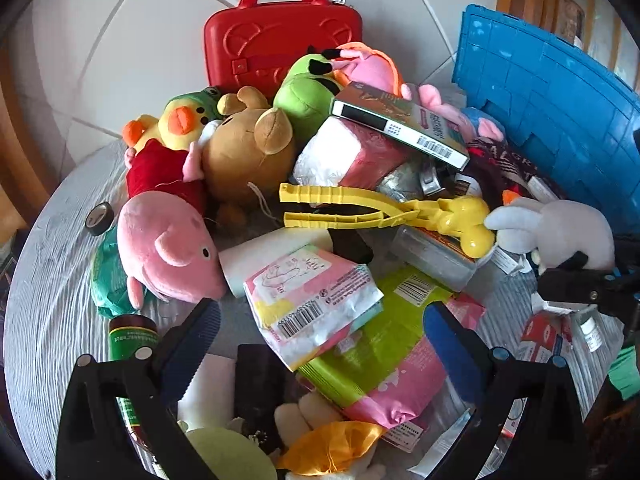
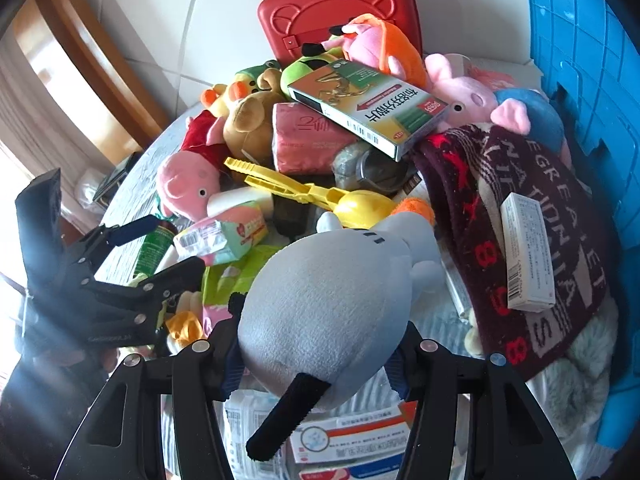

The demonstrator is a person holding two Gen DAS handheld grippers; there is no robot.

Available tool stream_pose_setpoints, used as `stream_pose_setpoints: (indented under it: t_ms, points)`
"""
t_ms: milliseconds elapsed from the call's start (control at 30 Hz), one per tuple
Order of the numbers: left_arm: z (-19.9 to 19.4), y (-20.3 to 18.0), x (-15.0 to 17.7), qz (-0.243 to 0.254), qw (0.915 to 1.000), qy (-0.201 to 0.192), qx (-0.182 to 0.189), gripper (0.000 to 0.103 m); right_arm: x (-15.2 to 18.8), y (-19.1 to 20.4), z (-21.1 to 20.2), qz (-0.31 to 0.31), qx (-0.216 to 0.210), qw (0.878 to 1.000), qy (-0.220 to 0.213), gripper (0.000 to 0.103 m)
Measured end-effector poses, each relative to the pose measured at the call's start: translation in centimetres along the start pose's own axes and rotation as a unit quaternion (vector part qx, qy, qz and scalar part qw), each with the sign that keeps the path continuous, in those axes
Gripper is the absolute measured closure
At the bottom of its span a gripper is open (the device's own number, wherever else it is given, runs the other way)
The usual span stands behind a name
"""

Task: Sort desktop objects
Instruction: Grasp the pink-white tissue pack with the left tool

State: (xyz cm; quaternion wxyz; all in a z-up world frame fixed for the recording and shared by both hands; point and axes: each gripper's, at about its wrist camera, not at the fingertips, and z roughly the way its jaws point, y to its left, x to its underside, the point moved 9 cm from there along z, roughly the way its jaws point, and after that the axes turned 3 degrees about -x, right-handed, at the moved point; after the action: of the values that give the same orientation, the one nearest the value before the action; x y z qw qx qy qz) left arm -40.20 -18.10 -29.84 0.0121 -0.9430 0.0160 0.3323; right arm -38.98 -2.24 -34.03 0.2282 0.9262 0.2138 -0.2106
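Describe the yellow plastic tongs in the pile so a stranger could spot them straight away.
Start at the red carry case standing at the back of the round table, then come forward past the brown teddy. Across the middle of the heap lie the yellow tongs: two long flat arms ending in a rounded mould. They are the only hard, bright-yellow thing among soft toys and packets.

A grey plush toy [image 2: 320, 312] with a dark strap fills the right wrist view at 6 o'clock — clamped between the right gripper's [image 2: 316, 364] fingers, raised above heaped toys and packets.
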Motion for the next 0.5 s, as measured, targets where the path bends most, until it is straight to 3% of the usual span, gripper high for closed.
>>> stream_pose_setpoints:
  t_ms: [67,233,367,500]
  points:
    - [0.0,-0.2,-0.3,-0.026,0.9996,-0.012,0.006,0.0,0.0,-0.1,0.2,-0.001,-0.003,1.0,0.003,0.047]
    - [2.3,0.2,0.5,-0.069,0.9969,0.019,-0.035,0.0,0.0,-0.5,0.4,-0.003,-0.012,1.0,0.01,0.047]
    - [3.7,2.0,0.3,-0.122,0.9899,0.021,-0.069,0.0,-0.3,-0.9,0.4,-0.007,-0.013,1.0,0.012,0.047]
    - [6.1,2.6,1.8,-0.161,0.9831,0.064,-0.059,0.004,-0.1,-1.2,0.8,-0.014,-0.012,1.0,0.018,0.047]
